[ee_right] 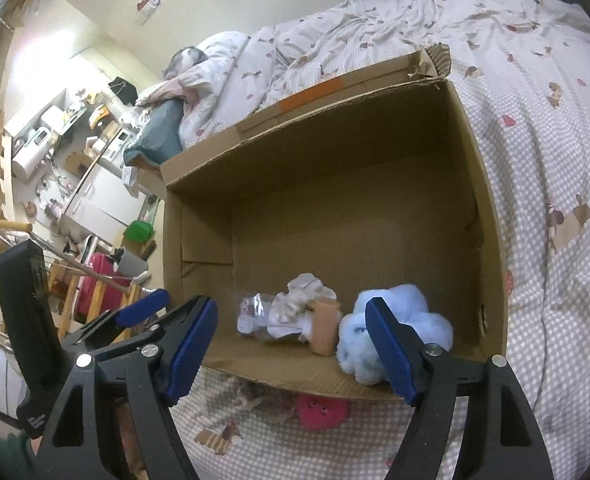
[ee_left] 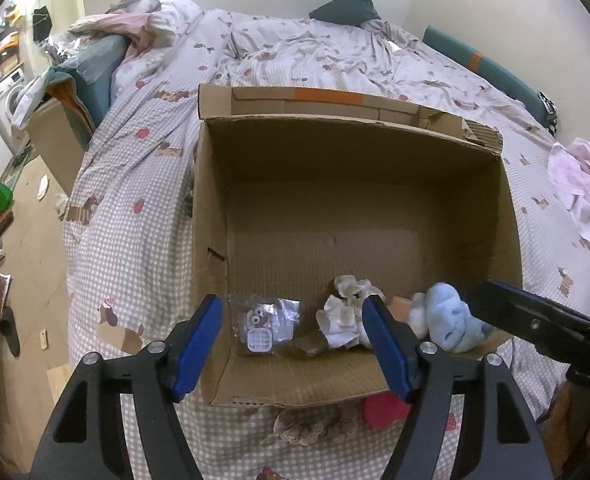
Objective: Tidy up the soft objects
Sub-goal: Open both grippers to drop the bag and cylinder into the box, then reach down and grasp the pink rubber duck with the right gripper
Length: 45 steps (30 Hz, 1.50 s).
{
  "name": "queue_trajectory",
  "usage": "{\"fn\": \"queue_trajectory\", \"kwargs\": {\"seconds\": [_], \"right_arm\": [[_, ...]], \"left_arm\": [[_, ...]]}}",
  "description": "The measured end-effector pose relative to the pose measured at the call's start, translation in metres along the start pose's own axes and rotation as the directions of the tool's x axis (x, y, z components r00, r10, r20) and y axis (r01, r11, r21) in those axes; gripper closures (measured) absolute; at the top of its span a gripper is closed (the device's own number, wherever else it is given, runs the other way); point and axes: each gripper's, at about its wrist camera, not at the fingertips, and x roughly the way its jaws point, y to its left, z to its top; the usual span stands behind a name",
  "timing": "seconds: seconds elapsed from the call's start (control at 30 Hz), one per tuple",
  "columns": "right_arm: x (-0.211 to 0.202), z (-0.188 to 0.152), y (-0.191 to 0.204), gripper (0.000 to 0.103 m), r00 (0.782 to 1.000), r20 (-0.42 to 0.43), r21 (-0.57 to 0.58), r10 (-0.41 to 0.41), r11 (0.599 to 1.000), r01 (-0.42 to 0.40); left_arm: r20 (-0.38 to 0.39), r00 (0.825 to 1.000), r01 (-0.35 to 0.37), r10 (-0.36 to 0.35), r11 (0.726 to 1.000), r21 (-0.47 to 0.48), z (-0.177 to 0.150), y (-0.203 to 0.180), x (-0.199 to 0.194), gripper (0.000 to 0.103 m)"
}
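Blue plush toy [ee_right: 395, 332] sits at cardboard box's [ee_right: 335, 152] near-right corner, just ahead of my right gripper [ee_right: 291, 348]; both grippers, left gripper [ee_left: 293, 344] included, gape empty.

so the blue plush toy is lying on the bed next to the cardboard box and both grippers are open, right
Not quite: the blue plush toy lies inside the cardboard box, at its near edge, as the right wrist view shows. The left gripper and the right gripper are indeed open.

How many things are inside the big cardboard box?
4, all along the near wall of the cardboard box: a clear plastic packet at the left, a crumpled white cloth in the middle, a tan piece beside it, a fluffy blue toy at the right. More may hide underneath.
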Motion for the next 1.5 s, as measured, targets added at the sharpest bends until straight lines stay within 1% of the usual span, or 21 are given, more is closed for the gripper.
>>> {"fn": "queue_trajectory", "kwargs": {"seconds": [0.1, 0.27, 0.43, 0.57, 0.63, 0.8, 0.97, 1.03, 1.17, 1.33, 1.5], "right_arm": [[0.0, 0.0, 0.0, 0.022, 1.0, -0.005, -0.003, 0.001, 1.0, -0.001], [-0.007, -0.001, -0.001, 0.022, 1.0, 0.008, 0.009, 0.0, 1.0, 0.0], [-0.016, -0.008, -0.002, 0.022, 1.0, 0.011, 0.025, -0.006, 1.0, 0.006], [-0.024, -0.018, -0.001, 0.022, 1.0, 0.003, 0.031, -0.013, 0.999, 0.013], [-0.026, -0.023, -0.001, 0.022, 1.0, -0.011, 0.039, -0.009, 0.999, 0.01], [-0.021, -0.041, -0.008, 0.022, 0.998, -0.064, 0.104, 0.017, 0.994, -0.01], [-0.01, -0.055, -0.011, 0.022, 0.992, -0.122, 0.136, 0.017, 0.991, 0.0], [0.002, -0.059, -0.009, 0.022, 0.986, -0.166, 0.121, 0.005, 0.993, 0.015], [0.031, -0.068, -0.008, 0.022, 0.966, -0.248, 0.075, -0.078, 0.992, 0.099], [0.066, -0.072, -0.005, 0.022, 0.939, -0.302, 0.005, -0.166, 0.985, 0.175], [0.094, -0.077, -0.004, 0.022, 0.908, -0.36, -0.03, -0.213, 0.976, 0.217]], "left_arm": [[0.006, 1.0, -0.003, 0.003, 1.0, 0.001, 0.0, -0.001, -0.002, 0.033], [0.022, 1.0, -0.011, 0.011, 1.0, -0.003, -0.003, 0.002, -0.012, 0.033], [0.037, 0.999, -0.023, 0.023, 1.0, -0.011, -0.009, 0.007, -0.027, 0.033], [0.047, 0.998, -0.046, 0.047, 0.999, -0.017, -0.019, 0.011, -0.038, 0.033], [0.028, 0.998, -0.063, 0.064, 0.998, -0.03, -0.027, 0.014, -0.039, 0.033], [-0.017, 0.998, -0.064, 0.063, 0.996, -0.062, -0.047, 0.021, -0.041, 0.033], [-0.049, 0.997, -0.068, 0.063, 0.992, -0.108, -0.059, 0.033, -0.042, 0.033], [-0.063, 0.996, -0.066, 0.059, 0.989, -0.131, -0.064, 0.039, -0.041, 0.033], [-0.084, 0.995, -0.074, 0.061, 0.984, -0.163, -0.073, 0.05, -0.042, 0.033], [-0.097, 0.993, -0.078, 0.062, 0.981, -0.179, -0.08, 0.059, -0.043, 0.033], [-0.108, 0.991, -0.093, 0.075, 0.98, -0.177, -0.083, 0.064, -0.038, 0.033]]}}
